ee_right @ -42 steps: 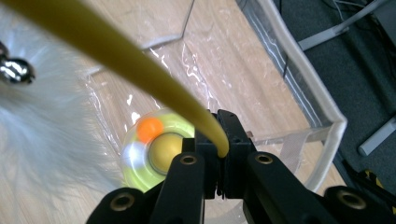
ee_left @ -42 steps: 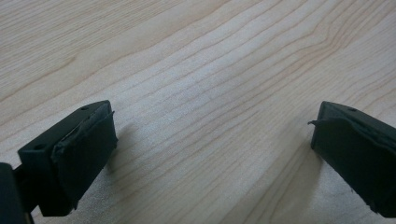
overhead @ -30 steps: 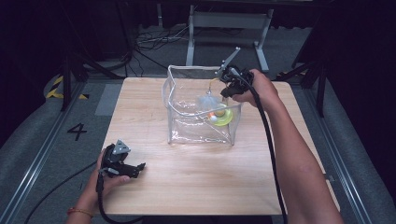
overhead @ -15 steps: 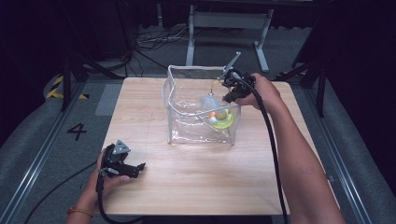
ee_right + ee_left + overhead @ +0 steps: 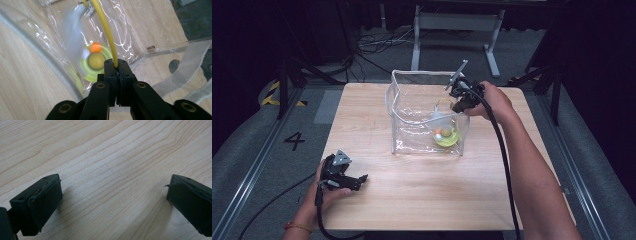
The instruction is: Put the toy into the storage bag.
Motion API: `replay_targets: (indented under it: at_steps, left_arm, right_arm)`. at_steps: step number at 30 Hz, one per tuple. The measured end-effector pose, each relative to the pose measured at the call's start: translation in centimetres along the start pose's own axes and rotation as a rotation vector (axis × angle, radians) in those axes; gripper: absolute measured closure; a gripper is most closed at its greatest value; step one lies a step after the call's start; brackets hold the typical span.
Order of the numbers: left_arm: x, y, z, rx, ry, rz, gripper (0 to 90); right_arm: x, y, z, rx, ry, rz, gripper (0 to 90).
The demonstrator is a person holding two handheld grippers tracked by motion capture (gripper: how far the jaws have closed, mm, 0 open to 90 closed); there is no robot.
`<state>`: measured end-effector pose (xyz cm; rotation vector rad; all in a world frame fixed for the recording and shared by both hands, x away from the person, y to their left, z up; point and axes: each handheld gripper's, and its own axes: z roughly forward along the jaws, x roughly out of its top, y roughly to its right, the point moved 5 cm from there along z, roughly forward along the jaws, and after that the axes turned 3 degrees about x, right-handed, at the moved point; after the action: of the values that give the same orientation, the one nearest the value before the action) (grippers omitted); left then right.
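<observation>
Clear plastic walls mark the bag (image 5: 427, 120) standing toward the far edge of the wooden table (image 5: 422, 200), a little right of the middle, its mouth open upward. From the high view, the right gripper (image 5: 460, 102) hangs over the bag's near right corner, with the right hand (image 5: 492, 102) behind it, and a thin yellow cord (image 5: 443, 102) loops beside it at the bag's mouth; at the bottom of the bag, against its near right corner, lies a yellow-green round toy (image 5: 447, 136) with a small orange ball (image 5: 437, 131) on it. Near the table's near left corner the left gripper (image 5: 354, 181) rests low over the wood in the left hand (image 5: 329, 192), well apart from the bag. In the left gripper view, the two black jaws stand wide apart with bare wood grain (image 5: 112, 170) between them: released, grasping nothing. In the right gripper view, the jaws are clenched tight on the yellow cord (image 5: 106, 32), which rises from between the pads and curves up and away; below, through the crinkled plastic (image 5: 140, 32), the round toy (image 5: 96, 62) and its orange ball (image 5: 95, 47) show, partly blurred, and a white woven strap (image 5: 185, 65) lies on the table at the right.
</observation>
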<state>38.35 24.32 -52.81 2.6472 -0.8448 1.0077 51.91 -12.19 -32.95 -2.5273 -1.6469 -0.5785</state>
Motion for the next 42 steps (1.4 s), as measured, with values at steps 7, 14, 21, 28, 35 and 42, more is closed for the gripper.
replay_targets:
  at_steps: [7,14,21,28,35,42]
  left_arm:
    - [0.0,0.0,0.0,0.0,-0.002,-0.002,0.5]
    - [0.0,0.0,0.0,0.0,0.0,0.0,0.5]
    - [0.0,0.0,0.0,-0.002,-0.002,-0.002,0.5]
    - [0.0,0.0,0.0,0.0,-0.002,-0.002,0.5]
    - [0.0,0.0,0.0,0.0,0.0,-0.002,0.5]
    - [0.0,0.0,0.0,0.0,-0.002,-0.002,0.5]
  right_arm:
    - [-0.6,0.2,-0.8,-0.009,0.047,0.018,84.7]
    - [-0.9,0.1,-1.5,-0.02,0.091,0.013,83.9]
    - [-0.9,-0.4,-2.1,-0.045,0.169,0.024,75.0]
    - [-1.4,-0.4,-3.3,-0.097,0.242,0.059,56.2]
    - [-2.6,-0.8,-4.2,-0.131,0.309,0.089,45.6]
    - [-4.1,-0.5,-5.7,-0.173,0.371,0.132,30.1]
